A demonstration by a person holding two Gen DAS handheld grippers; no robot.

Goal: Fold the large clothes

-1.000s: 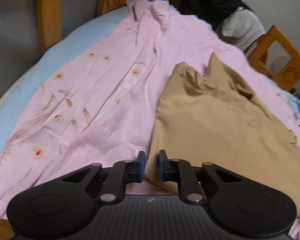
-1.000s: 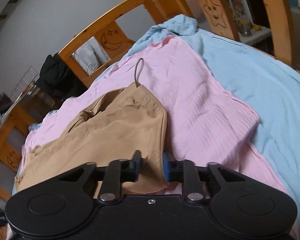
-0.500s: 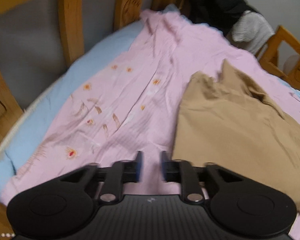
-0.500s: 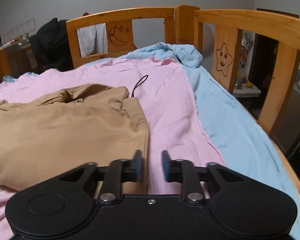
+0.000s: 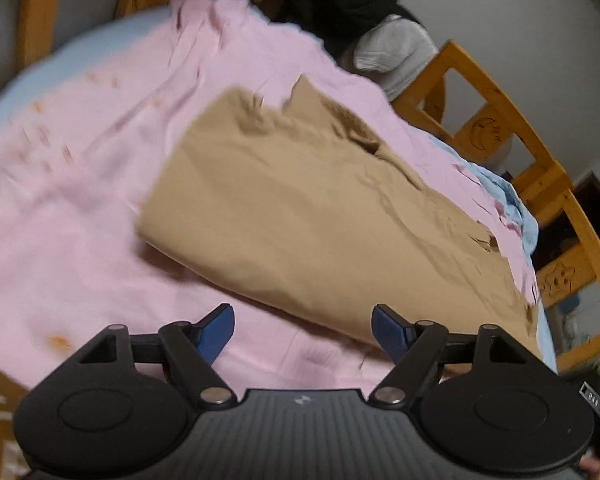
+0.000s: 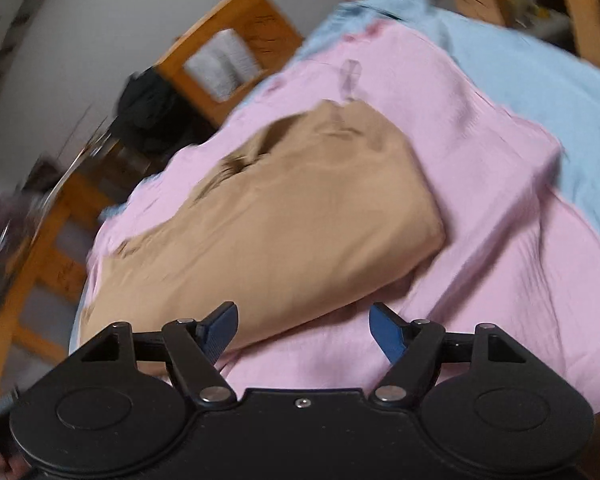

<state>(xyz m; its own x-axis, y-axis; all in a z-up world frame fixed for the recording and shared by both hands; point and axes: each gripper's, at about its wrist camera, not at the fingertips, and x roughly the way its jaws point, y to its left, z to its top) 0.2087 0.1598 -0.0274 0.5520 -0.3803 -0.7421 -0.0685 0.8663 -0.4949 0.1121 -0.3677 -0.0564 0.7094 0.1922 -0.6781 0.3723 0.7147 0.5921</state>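
Now both grippers, left and right, are opening wide, empty, above the folded tan garment; probably regripping its near edge comes next.

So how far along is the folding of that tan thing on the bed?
Done: the tan cotton garment lies doubled over, a rough flat rectangle on the pink crinkled sheet. In hand: nothing; the left gripper and right gripper are both opening, with no cloth between their fingers. Left: its far end looks rumpled, so perhaps one more fold or some smoothing.
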